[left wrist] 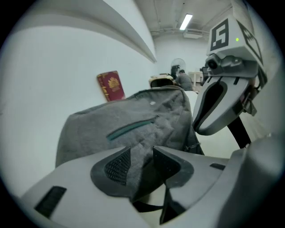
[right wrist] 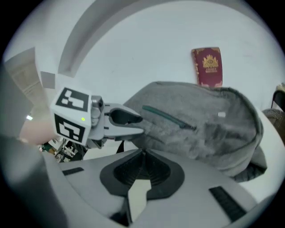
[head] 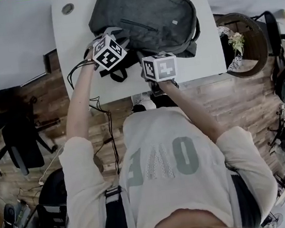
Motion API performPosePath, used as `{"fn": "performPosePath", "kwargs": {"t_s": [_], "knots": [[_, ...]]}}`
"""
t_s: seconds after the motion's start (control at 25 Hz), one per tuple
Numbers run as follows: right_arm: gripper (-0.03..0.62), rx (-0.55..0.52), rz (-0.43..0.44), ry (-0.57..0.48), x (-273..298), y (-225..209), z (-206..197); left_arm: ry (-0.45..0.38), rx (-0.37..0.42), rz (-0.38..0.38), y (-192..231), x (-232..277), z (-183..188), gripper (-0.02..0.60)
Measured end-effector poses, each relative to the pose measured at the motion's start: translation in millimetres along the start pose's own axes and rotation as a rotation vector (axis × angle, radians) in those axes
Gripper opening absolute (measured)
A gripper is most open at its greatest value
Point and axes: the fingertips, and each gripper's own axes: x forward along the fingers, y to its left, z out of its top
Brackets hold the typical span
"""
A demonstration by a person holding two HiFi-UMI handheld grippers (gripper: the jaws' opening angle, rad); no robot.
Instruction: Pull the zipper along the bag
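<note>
**FAULT RISKS: ZIPPER PULL WITH BAG HELD BY ONE FOLD**

The pads [left wrist: 118, 165] of the left gripper [left wrist: 141, 152] stand at a narrow gap and clamp a raised fold of grey fabric on the bag [left wrist: 133, 113]. The right gripper [right wrist: 142, 156] has its jaws fully together. No zipper tab shows between them, and the tips sit just short of the bag. The teal zipper [right wrist: 167, 116] of the front pocket runs across the bag's upper face, apart from both sets of jaws. The bag lies on the white table [head: 74, 52], near end toward the person. Dark straps [head: 119, 75] trail at the table's front edge, just beside the grippers. A red booklet [right wrist: 207, 66] rests beyond the bag.

Probable faults:

1. Empty stroke. Cause: the right jaws appear to hold nothing, so a stroke from here probably leaves the slider where it is.
2. Lost anchor. Cause: the left grip is on loose fabric only, and tension along the track can draw the fold out of the pads.
3. Bag drag. Cause: nothing else restrains the bag, so if the anchor fails it slides across the smooth table with the pull.
4. Snag. Cause: the straps lie close to the jaws and can catch on them.
5. Jammed slider. Cause: slack, bunched fabric can feed into the teeth
</note>
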Motion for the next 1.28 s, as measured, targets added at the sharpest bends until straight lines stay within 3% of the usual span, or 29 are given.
{"fn": "performPosePath", "kwargs": {"t_s": [0.08,0.28,0.4,0.48,0.64,0.8,1.04,1.28], "knots": [[0.033,-0.053,0.021,-0.106,-23.4,1.8,36.3,-0.092,-0.077,0.107,20.9,-19.3,23.8,0.161],[0.032,-0.205,0.133,-0.432,-88.0,11.7,133.8,-0.438,-0.225,0.414,80.6,-112.4,129.0,0.108],[0.032,-0.248,0.153,-0.578,-126.7,16.1,164.7,-0.643,-0.346,0.531,80.1,-177.6,173.5,0.062],[0.032,-0.264,0.128,-0.643,-145.9,15.3,176.5,-0.717,-0.374,0.606,69.3,-211.3,187.2,0.042],[0.031,-0.303,0.089,-0.736,-171.3,16.5,186.1,-0.783,-0.371,0.685,38.9,-248.9,192.8,0.032],[0.031,-0.369,0.008,-0.796,-189.8,11.5,181.9,-0.797,-0.378,0.738,15.0,-258.6,186.7,0.029],[0.028,-0.366,-0.059,-0.800,-192.6,-4.4,164.5,-0.810,-0.485,0.743,5.4,-253.3,165.5,0.028],[0.028,-0.360,-0.067,-0.780,-191.5,-13.7,153.4,-0.802,-0.496,0.743,2.8,-247.1,162.6,0.028]]}}
